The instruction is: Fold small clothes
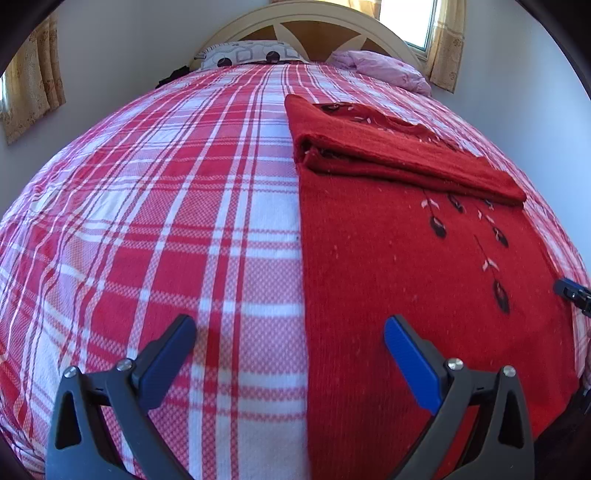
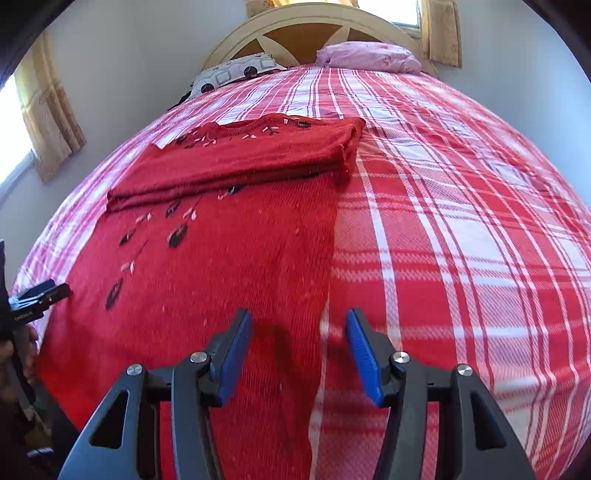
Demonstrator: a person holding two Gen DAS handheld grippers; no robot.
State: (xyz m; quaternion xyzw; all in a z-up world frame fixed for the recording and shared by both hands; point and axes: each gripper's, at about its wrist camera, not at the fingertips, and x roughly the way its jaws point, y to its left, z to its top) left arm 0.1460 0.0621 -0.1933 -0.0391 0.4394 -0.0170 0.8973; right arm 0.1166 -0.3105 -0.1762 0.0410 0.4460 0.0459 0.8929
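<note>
A red knitted sweater (image 1: 406, 280) with black and pink leaf embroidery lies flat on the plaid bed; its far part is folded over in a thick band (image 1: 388, 155). My left gripper (image 1: 290, 325) is open and empty, hovering low over the sweater's left edge, one finger over the bedspread, one over the sweater. In the right wrist view the sweater (image 2: 207, 280) lies left of centre with its folded band (image 2: 251, 158) beyond. My right gripper (image 2: 299, 319) is open and empty, straddling the sweater's right edge. Each gripper shows at the other view's edge: the right one (image 1: 572, 293), the left one (image 2: 37, 299).
The red-and-white plaid bedspread (image 1: 166, 221) covers the whole bed. A patterned pillow (image 1: 247, 55) and a pink pillow (image 1: 384, 66) lie at the cream headboard (image 2: 306, 22). Curtained windows stand at both sides. The near bed edge is just below the sweater's hem.
</note>
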